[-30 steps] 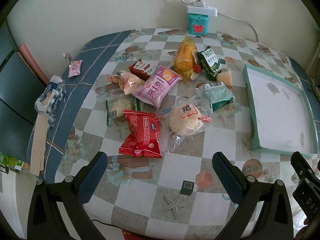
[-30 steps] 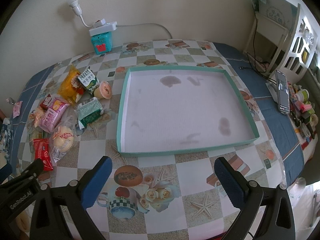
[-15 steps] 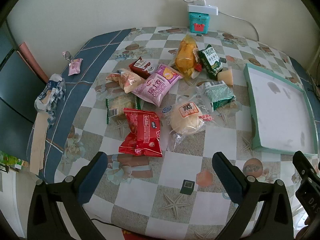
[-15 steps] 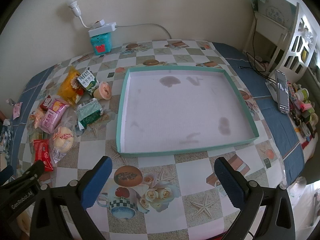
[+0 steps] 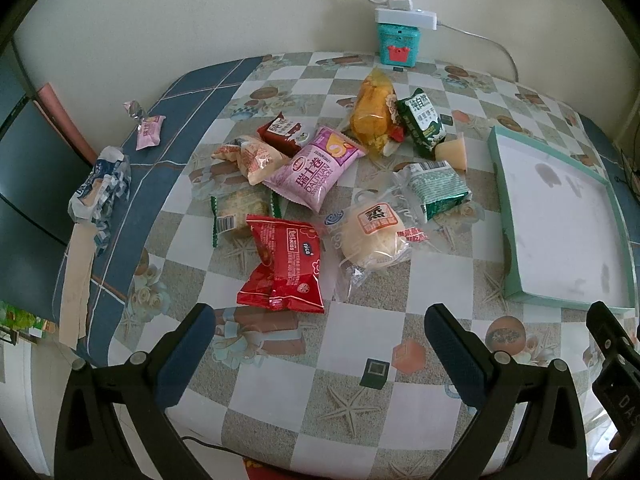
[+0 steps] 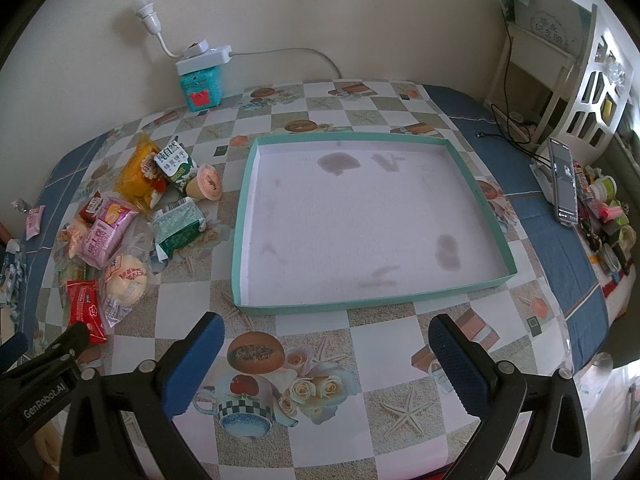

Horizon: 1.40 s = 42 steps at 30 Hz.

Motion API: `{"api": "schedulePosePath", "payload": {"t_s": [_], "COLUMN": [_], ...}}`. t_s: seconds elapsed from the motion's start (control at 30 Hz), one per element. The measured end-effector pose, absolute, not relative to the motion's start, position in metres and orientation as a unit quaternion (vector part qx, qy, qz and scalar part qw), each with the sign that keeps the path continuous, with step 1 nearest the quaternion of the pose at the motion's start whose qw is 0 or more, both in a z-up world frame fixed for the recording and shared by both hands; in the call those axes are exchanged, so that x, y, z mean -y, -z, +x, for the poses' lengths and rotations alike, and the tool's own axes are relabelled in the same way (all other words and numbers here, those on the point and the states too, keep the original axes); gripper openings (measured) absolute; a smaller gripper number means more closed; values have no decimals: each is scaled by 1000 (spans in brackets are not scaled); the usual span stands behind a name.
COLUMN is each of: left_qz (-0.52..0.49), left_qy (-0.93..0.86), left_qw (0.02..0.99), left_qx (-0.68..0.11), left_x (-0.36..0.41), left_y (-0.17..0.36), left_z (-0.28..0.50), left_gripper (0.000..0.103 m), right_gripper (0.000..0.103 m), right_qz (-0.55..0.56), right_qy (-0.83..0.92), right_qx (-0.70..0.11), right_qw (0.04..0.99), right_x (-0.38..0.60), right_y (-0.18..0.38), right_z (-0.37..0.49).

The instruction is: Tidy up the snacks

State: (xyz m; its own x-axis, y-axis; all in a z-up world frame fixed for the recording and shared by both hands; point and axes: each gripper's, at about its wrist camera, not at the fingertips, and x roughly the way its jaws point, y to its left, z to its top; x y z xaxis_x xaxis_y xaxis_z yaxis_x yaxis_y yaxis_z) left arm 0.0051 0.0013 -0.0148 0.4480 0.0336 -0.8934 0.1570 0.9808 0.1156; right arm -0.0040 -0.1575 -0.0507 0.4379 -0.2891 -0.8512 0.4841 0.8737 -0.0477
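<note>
The teal tray (image 6: 240, 216) lies empty at right, the snacks (image 5: 320, 184) heaped left of it: sorting has not begun. The left gripper (image 5: 320, 356) and right gripper (image 6: 326, 364) hover, jaws apart. Next, probably, the near red packet (image 5: 286, 264).

10 wrapped snacks (image 5: 314, 171) on the table, 1 jelly cup (image 6: 207, 182), 1 tray (image 6: 239, 222), 2 tools (image 5: 320, 354)
</note>
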Motion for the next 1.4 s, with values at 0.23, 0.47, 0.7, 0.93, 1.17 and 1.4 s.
{"api": "schedulePosePath", "payload": {"t_s": [0.23, 0.47, 0.7, 0.93, 1.17, 1.4], "left_qz": [91, 91, 91, 77, 10, -51], "left_qy": [37, 37, 37, 38, 9, -5], "left_qw": [846, 846, 846, 845, 847, 824], "left_qx": [-524, -525, -525, -528, -531, -564], "left_x": [-1, -1, -1, -7, -40, -72], "left_y": [15, 15, 15, 16, 13, 31], "left_z": [5, 5, 5, 7, 31, 61], "left_gripper": [103, 103, 103, 103, 103, 103], "right_gripper": [103, 103, 103, 103, 103, 103], "right_qz": [102, 102, 102, 102, 114, 101], "right_qy": [230, 229, 230, 228, 215, 175], "right_qx": [-478, -478, -478, -482, -489, -498], "right_qw": [842, 842, 842, 840, 837, 843], "right_x": [158, 157, 157, 158, 156, 133], "right_y": [50, 51, 51, 52, 56, 64], "right_z": [-4, -4, -4, -1, 31, 67]}}
